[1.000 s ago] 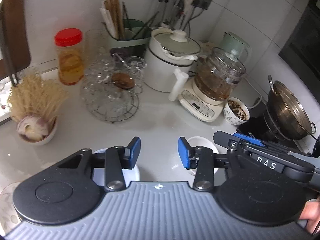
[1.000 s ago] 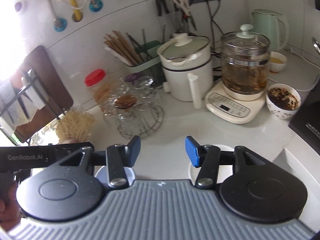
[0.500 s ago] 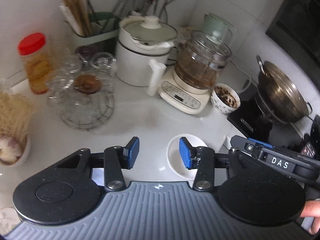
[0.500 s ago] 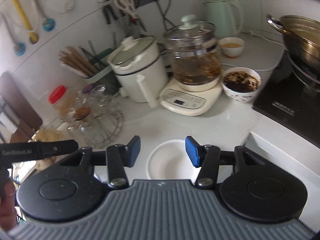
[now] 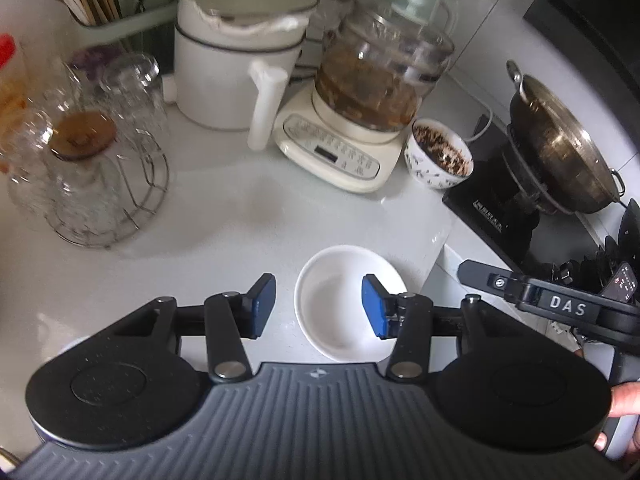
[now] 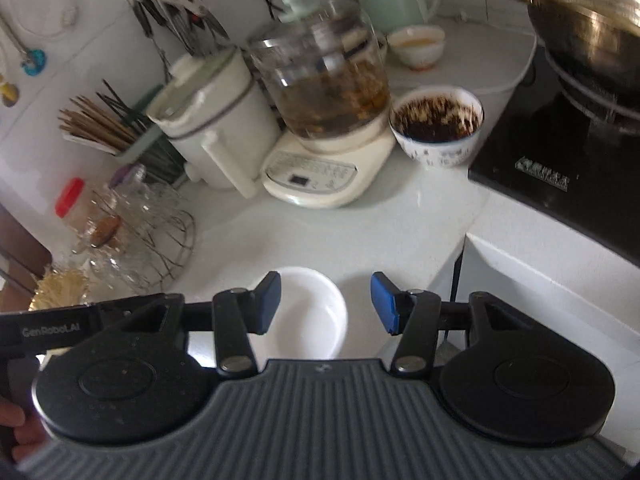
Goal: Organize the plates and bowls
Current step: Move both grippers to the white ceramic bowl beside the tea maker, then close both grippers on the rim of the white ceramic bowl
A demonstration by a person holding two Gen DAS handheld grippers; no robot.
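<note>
A small empty white bowl [image 5: 340, 304] sits on the white counter [image 5: 240, 220] near its stepped edge. My left gripper [image 5: 319, 306] hovers over it with the jaws opening. The bowl lies under the gap, mostly toward the right pad, and neither pad touches it. In the right wrist view the same bowl [image 6: 316, 312] lies below my right gripper [image 6: 326, 304], toward its left pad. That gripper is open and holds nothing. One of the right gripper's fingers [image 5: 492, 280] reaches in from the right. A pale dish rim [image 5: 70, 348] shows under the left gripper's body.
Behind the bowl stand a patterned bowl of dark bits [image 5: 438, 156], a glass kettle on a cream base [image 5: 360, 120], a white pot [image 5: 236, 52] and a wire rack of glasses [image 5: 92, 168]. To the right, a wok [image 5: 560, 144] sits on a black cooktop [image 6: 560, 152].
Both views have swung right and dropped toward the counter. The white bowl has come from the right edge into the gap of both grippers. The left jaws stand slightly wider.
</note>
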